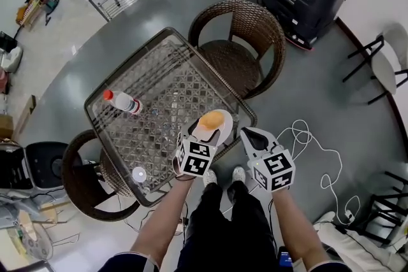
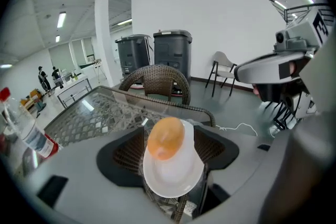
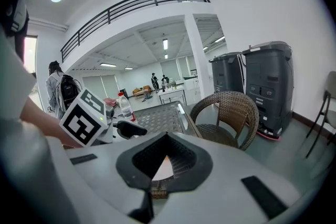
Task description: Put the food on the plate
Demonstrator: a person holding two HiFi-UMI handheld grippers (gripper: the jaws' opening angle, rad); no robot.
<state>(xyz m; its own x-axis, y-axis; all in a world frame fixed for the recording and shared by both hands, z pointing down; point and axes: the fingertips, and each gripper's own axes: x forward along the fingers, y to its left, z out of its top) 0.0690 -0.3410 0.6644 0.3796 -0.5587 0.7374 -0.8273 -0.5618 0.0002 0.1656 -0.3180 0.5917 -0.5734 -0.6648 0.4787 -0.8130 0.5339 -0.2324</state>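
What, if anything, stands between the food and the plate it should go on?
Nothing visible does: the orange food already lies on the white plate, between the left gripper's open jaws. The bottle stands well aside.

Bright, even white light from ceiling strips high beyond the glass surface; shadows under the surface are soft and faint, and pale glare streaks lie across its top. Both gripper views are fisheye: black corners, walls bowing around the surface. White plate at the surface's near edge is almost blown out and slightly smeared.
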